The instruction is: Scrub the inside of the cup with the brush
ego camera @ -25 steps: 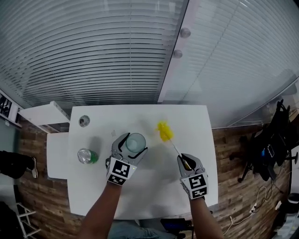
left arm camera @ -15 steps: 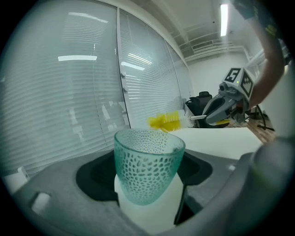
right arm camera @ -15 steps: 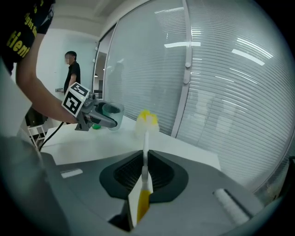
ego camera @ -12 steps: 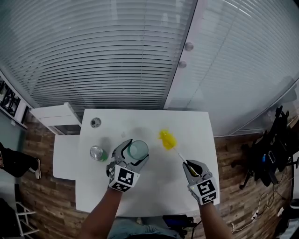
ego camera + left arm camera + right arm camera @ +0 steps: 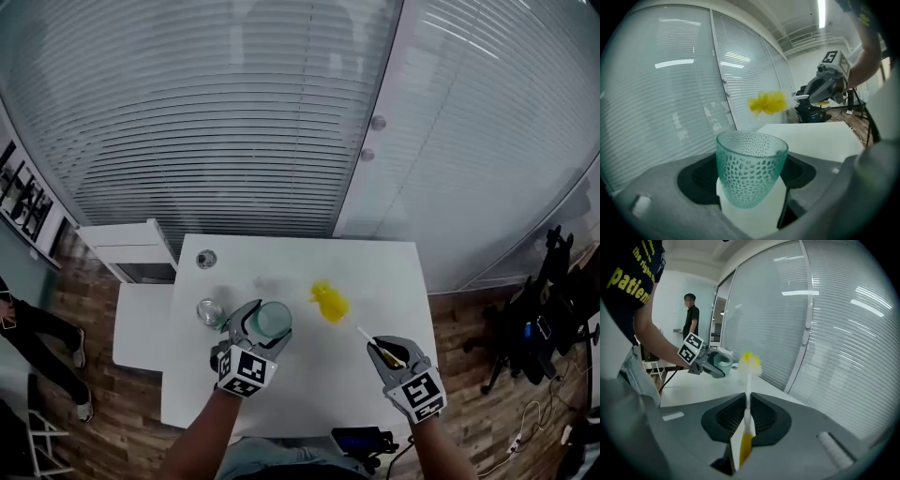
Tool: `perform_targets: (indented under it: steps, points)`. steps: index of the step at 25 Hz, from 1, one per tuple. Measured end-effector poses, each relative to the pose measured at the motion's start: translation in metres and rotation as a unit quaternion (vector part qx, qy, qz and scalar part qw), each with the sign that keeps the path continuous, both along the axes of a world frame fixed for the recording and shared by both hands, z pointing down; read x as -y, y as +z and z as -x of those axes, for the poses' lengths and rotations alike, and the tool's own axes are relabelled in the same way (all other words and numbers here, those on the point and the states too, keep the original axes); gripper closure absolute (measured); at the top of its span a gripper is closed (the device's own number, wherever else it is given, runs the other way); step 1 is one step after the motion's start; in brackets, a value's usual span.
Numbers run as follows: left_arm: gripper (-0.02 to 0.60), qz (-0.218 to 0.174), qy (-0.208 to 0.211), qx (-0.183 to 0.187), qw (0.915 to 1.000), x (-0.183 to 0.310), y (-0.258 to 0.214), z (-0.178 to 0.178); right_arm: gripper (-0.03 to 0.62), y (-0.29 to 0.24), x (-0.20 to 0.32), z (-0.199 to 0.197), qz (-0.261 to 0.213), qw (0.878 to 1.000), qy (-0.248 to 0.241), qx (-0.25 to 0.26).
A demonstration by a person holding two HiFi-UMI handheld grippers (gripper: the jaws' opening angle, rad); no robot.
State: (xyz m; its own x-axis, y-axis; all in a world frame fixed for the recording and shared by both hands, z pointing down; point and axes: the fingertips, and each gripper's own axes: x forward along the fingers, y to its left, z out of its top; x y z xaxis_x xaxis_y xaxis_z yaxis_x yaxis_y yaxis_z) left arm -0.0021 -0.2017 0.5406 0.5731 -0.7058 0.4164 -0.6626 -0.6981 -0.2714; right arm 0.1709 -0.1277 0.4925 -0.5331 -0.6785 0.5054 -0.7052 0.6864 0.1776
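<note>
Your left gripper [image 5: 754, 206] clasps a dimpled, translucent green cup [image 5: 751, 166]; your right gripper [image 5: 746, 427] pinches a thin white-handled brush [image 5: 749, 380] with fluffy yellow bristles.

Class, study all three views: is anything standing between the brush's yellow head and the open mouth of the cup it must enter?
Nothing visible does. The brush hangs with its yellow head in open air beside the cup, with only white table below the gap. The can stands on the cup's far side.
</note>
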Motion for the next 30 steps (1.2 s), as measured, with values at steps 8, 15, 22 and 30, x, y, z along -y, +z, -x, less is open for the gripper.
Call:
perform_targets:
  steps: [8,15,22,30]
  points:
    - [0.189,-0.011,0.006,0.051,0.9986,-0.016,-0.007,0.008,0.557,-0.017,-0.024,0.023,-0.01,0.996,-0.078,-0.035]
    - [0.189,-0.016,0.023,0.091,0.9955,-0.031,-0.007,0.009,0.557,-0.025,-0.041,0.048,-0.021,0.983,-0.154,-0.102]
    - [0.189,-0.026,0.047,0.139,0.9889,-0.046,-0.006,0.006,0.558,-0.019,-0.053,0.06,-0.022,0.965,-0.205,-0.163]
    - [0.189,-0.032,0.062,0.175,0.9821,-0.061,-0.004,0.004,0.557,-0.017,-0.059,0.072,-0.026,0.949,-0.242,-0.198]
